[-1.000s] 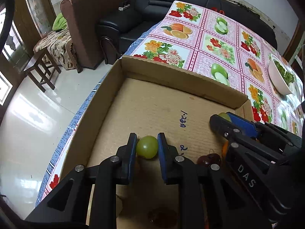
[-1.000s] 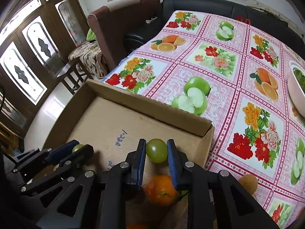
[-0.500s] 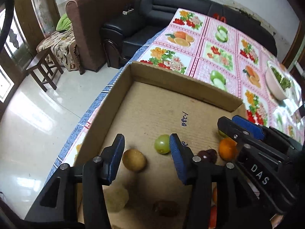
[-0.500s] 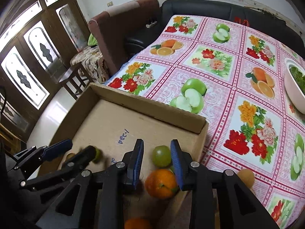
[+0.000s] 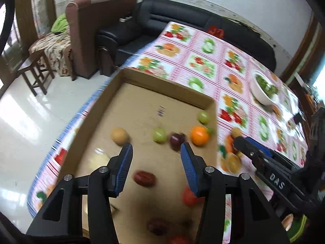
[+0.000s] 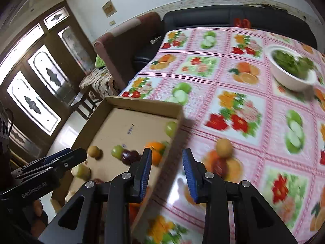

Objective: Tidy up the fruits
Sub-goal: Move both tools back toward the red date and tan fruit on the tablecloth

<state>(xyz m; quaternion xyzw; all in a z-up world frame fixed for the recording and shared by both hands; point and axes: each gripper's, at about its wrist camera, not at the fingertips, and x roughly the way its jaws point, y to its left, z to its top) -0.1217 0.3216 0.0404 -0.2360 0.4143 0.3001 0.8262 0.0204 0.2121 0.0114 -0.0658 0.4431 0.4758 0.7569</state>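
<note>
We see the pink fruit-print tablecloth [image 6: 239, 93] under the shallow brown cardboard box [image 5: 142, 109], which holds loose fruit: a round orange [image 5: 199, 135], two green grapes [image 5: 159, 134] [image 5: 203, 116], a dark plum [image 5: 176, 139]. A tan round fruit [image 6: 223, 148] lies outside on the cloth. Our left gripper [image 5: 156, 163] and right gripper [image 6: 166, 172] both gape, empty.
</note>
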